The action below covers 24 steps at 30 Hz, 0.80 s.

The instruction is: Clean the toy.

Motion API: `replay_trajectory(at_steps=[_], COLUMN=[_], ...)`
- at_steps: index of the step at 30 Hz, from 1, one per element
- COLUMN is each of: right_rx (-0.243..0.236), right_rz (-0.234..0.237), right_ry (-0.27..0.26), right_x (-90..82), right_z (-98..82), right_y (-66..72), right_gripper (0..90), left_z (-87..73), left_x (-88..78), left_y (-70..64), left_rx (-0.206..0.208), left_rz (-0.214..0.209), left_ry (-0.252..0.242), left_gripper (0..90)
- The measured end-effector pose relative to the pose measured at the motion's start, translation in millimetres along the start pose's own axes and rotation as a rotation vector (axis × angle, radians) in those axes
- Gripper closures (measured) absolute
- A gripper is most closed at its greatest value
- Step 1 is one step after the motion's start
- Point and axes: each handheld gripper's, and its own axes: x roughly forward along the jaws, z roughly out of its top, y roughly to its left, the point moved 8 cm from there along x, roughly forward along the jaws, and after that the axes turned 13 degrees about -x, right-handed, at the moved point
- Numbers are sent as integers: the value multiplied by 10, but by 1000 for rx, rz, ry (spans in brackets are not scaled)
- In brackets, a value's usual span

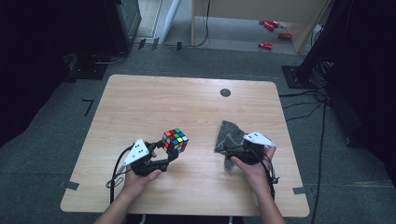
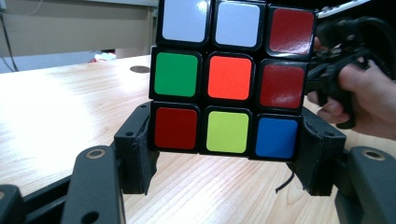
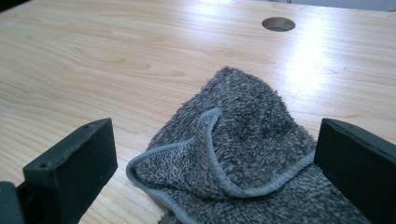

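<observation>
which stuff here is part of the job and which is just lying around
In the job:
- Rubik's cube, clamped in the left gripper
- grey cloth, on the table between the open right gripper's jaws

Lying about:
- red objects on the floor beyond the table

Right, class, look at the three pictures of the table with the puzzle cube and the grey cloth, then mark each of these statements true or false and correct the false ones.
1. The left gripper grips the puzzle cube between its jaws. True.
2. The cube rests flat on the table. False: in the left gripper view it is held up off the wood.
3. The right gripper is clamped shut on the grey cloth. False: its jaws stand wide open, with the cloth lying between them.
4. The cloth lies crumpled on the table, with a folded hem showing. True.
5. The middle square of the cube face towards the left gripper's camera is blue. False: it is orange.
</observation>
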Motion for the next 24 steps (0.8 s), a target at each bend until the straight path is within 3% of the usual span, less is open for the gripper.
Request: replay_trajectory(at_steps=[12, 16, 19, 24], right_rx=[28, -14, -34, -13], right_rz=[-25, -40, -48, -53], right_ry=[15, 49, 62, 60], right_x=[-175, -218, -279, -377], right_z=[-12, -66, -132, -250], right_y=[-119, -146, -175, -247], right_gripper=[0, 0, 0, 0], left_z=[39, 12, -9, -69], left_x=[17, 63, 83, 137], left_y=[161, 227, 271, 337], left_rx=[-37, -63, -61, -62], left_rz=[111, 161, 209, 282], left_ry=[28, 65, 93, 157], left_gripper=[350, 350, 350, 350])
